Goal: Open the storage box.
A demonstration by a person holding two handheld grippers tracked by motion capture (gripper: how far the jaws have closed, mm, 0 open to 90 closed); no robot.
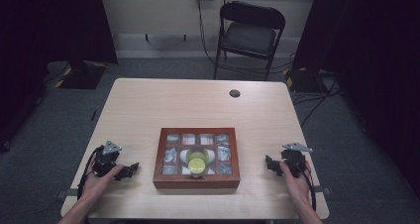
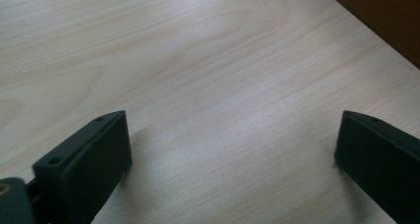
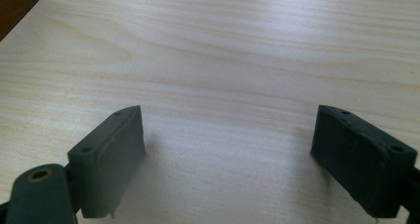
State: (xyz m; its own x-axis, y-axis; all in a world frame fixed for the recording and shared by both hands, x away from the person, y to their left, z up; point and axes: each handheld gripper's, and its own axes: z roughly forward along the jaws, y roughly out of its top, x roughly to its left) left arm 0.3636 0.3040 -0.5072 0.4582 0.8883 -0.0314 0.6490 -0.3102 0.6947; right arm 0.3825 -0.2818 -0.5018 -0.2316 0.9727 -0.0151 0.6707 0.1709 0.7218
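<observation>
In the middle of the table (image 1: 148, 105), nearer the front edge: a shallow wooden box (image 1: 196, 180) with a reddish-brown frame, split into small square compartments holding pale, crumpled-looking bits, too small to identify. At its centre, over a white rounded shape, a short yellow cylinder (image 1: 197, 164), upright. Nothing lifted or gripped yet; by the look of it, all work on the box still ahead. Well apart to each side, resting low on smooth, pale, fine-grained wood: left claw (image 2: 233, 144) spread wide and empty; right claw (image 3: 230, 149) likewise. Matte black, blocky jaws.
</observation>
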